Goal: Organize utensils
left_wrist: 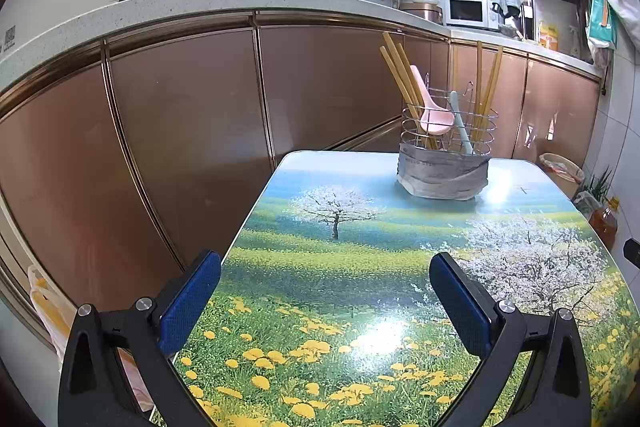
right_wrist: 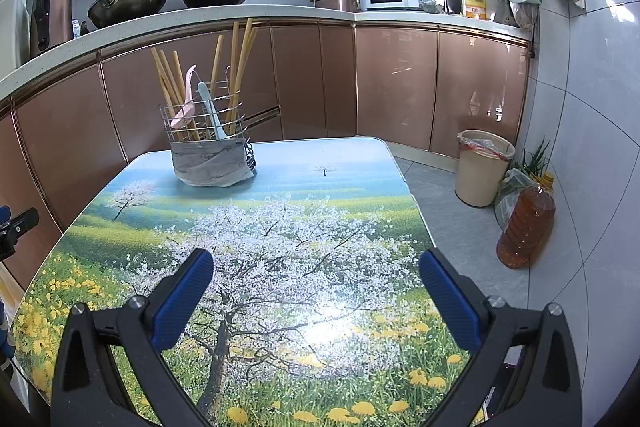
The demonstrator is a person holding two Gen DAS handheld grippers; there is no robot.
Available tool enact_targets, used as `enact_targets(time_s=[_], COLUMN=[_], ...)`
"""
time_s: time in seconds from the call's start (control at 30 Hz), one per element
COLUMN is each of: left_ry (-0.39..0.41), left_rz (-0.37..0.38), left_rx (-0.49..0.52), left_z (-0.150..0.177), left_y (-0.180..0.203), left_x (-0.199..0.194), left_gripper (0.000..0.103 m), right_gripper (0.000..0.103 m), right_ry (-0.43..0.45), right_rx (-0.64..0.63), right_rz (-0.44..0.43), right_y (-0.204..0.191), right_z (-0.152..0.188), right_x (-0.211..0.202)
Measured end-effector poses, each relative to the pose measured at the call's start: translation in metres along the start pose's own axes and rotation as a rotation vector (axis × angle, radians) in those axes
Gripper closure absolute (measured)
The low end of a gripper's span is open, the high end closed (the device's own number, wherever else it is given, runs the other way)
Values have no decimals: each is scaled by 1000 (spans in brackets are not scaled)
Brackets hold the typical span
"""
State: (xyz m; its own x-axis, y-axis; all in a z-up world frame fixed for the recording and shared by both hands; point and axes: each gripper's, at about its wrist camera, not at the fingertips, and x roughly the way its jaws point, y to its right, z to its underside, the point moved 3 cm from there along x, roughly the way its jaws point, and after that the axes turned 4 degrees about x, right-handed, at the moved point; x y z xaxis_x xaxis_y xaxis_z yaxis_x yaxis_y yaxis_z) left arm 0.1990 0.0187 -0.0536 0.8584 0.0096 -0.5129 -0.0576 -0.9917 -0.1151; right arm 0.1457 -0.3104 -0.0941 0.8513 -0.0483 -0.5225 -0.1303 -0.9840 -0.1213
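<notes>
Nearest the lens, at 6 o'clock in the left wrist view: left gripper (left_wrist: 325, 301), released, blue pads (left_wrist: 191, 301) with fine dimpled texture on matte black plastic arms, steel screws at the knuckles, nothing between the fingers. Beneath it, glossy table (left_wrist: 320, 259) printed with blossoming trees, green meadow and yellow flowers, rounded corners, glare spots on the sheen. Farther off at 1 o'clock, toward the table's far edge: round wire utensil holder (left_wrist: 448, 131), chrome rings, base wrapped in crumpled grey cloth (left_wrist: 442, 175) bearing faint lettering too blurred to read. Standing inside, left to right: tan bamboo chopsticks (left_wrist: 398, 75) leaning left, pink plastic spoon (left_wrist: 434, 117) bowl-up, pale blue utensil handle (left_wrist: 460, 123), 2 more chopsticks upright.

Same holder (right_wrist: 202, 123) at 11 o'clock in the right wrist view. Right gripper (right_wrist: 316, 295) at 6 o'clock, likewise spread wide and empty above the printed white tree. Off the table at 3 o'clock: beige bin (right_wrist: 482, 167) with red-edged liner, ribbed amber oil bottle (right_wrist: 526, 223) with yellow cap, standing on grey floor tiles. Behind, copper-toned glossy cabinet doors under a speckled white counter.
</notes>
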Motion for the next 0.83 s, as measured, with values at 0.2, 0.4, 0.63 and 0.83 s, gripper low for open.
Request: enact_targets(time_s=[0.2, 0.4, 0.63, 0.83], left_ry=[-1, -2, -2, -1], left_rz=[0, 2, 3, 3], left_rx=[0, 0, -1, -1], left_z=[0, 1, 1, 1], left_y=[0, 2, 2, 2], left_x=[0, -1, -2, -1], left_gripper=[0, 0, 0, 0], right_gripper=[0, 0, 0, 0], right_ry=[-1, 0, -1, -1], right_rx=[0, -1, 0, -1], right_rz=[0, 1, 1, 1], right_y=[0, -1, -1, -1], right_z=[0, 0, 0, 0], right_x=[0, 0, 0, 0])
